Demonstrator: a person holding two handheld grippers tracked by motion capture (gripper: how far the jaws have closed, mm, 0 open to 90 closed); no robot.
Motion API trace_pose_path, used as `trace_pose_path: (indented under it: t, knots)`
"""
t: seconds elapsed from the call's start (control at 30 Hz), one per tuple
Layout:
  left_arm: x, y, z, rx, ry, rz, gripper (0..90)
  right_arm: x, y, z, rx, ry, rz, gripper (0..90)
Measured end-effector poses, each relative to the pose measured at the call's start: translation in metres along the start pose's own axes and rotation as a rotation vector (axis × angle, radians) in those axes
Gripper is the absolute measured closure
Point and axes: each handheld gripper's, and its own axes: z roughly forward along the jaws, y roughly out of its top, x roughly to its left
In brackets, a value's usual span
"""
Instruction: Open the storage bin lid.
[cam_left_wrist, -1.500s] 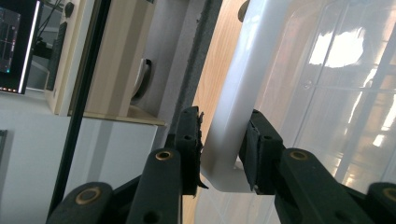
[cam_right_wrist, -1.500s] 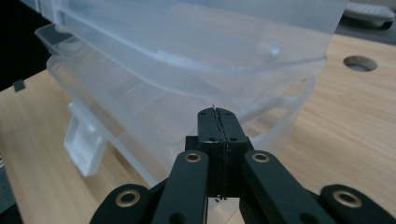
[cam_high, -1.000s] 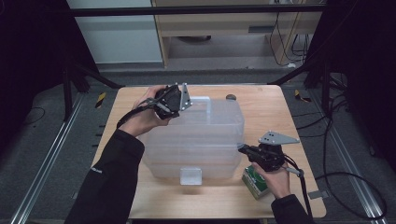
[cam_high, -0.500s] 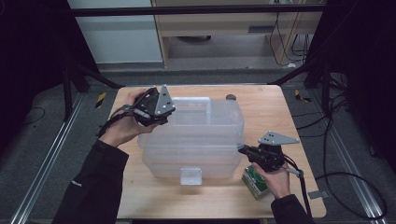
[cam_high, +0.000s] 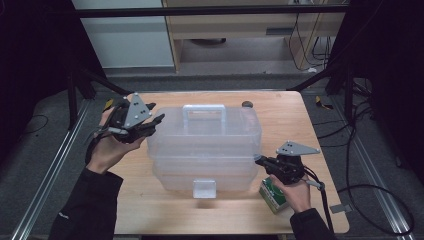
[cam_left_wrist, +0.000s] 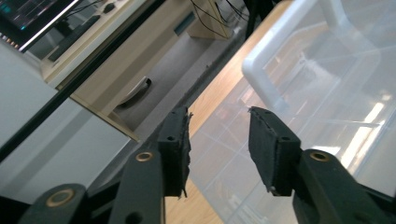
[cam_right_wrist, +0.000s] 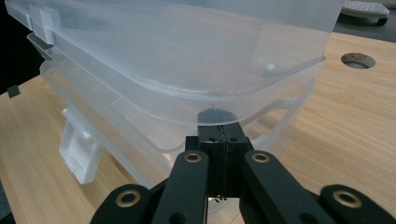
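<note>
A clear plastic storage box (cam_high: 205, 145) with a white handle (cam_high: 203, 111) on its lid stands mid-table. My left gripper (cam_high: 155, 125) hovers at the box's upper left corner. In the left gripper view its jaws (cam_left_wrist: 219, 140) stand apart over the box's edge (cam_left_wrist: 327, 93) with nothing between them, and they have just been closing somewhat. My right gripper (cam_high: 259, 160) is shut at the box's right front corner. In the right gripper view its tips (cam_right_wrist: 219, 130) rest just under the lid's rim (cam_right_wrist: 187, 51).
A small green carton (cam_high: 274, 194) lies under my right hand near the table's front right. The box's white latch (cam_high: 205, 188) faces the front edge. A round cable hole (cam_high: 246, 104) sits behind the box. Bare wood table (cam_high: 290, 120) lies to the right.
My left hand has carried its gripper leftwards, from over the box's lid to beside its left corner. The right gripper and the box have kept still.
</note>
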Motion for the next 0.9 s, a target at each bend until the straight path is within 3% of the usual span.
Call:
trace_pose_path:
  t: [0.2, 0.47, 0.6, 0.77, 0.9]
  knots:
    - [0.006, -0.019, -0.016, -0.068, 0.042, -0.168, 66.3, 0.0, 0.0, 0.0, 0.001, -0.001, 0.0, 90.0]
    - [0.01, -0.05, -0.025, -0.082, 0.126, -0.315, 76.6, 0.0, 0.0, 0.0, 0.002, 0.001, 0.001, 90.0]
    - [0.009, -0.066, -0.028, -0.076, 0.143, -0.366, 82.3, 0.0, 0.0, 0.0, 0.003, 0.001, 0.001, 90.0]
    - [0.006, -0.089, -0.028, -0.054, 0.12, -0.413, 89.1, 0.0, 0.0, 0.0, 0.003, 0.0, 0.001, 90.0]
    - [0.002, -0.108, -0.027, -0.028, 0.1, -0.444, 89.5, 0.0, 0.0, 0.0, 0.005, 0.001, 0.001, 90.0]
